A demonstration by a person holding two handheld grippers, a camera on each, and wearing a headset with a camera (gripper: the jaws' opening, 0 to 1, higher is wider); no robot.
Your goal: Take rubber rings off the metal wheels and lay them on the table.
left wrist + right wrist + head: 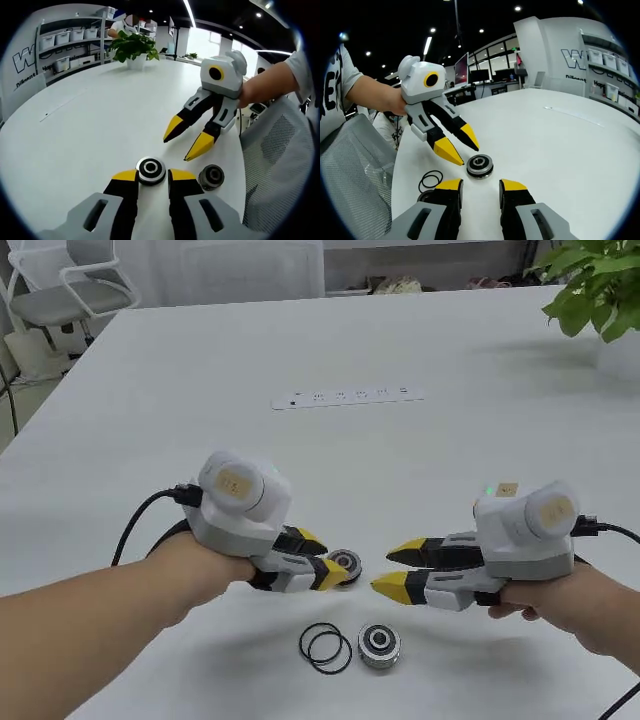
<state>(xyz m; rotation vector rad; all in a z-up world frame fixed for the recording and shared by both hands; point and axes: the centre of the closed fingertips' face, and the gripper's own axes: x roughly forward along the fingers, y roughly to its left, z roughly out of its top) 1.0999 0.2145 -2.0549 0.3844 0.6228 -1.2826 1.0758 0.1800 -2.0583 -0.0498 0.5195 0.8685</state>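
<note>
Two rubber rings already lie loose on the white worktop, near the person. Just right of them stands a second wheel with a bright metal rim, so by my reading that one is stripped and the work has passed to the other wheel.

That wheel lies flat a little farther off, its rim dark as if it wears its rubber. The left tool has its jaws apart, with the yellow tips either side of the wheel's near edge; it looks to be steadying it, not squeezing. The right tool faces it from the right, jaws apart and holding nothing, tips near the wheel but not touching.

The next move probably calls for the left tool to grip the wheel firmly while the right one hooks a tip under the rubber and peels it off. The rings are thin, so a slip seems likely.

The worktop is wide and smooth, with a power strip set in it farther back, a potted plant at the far right and an office chair beyond the far left edge
</note>
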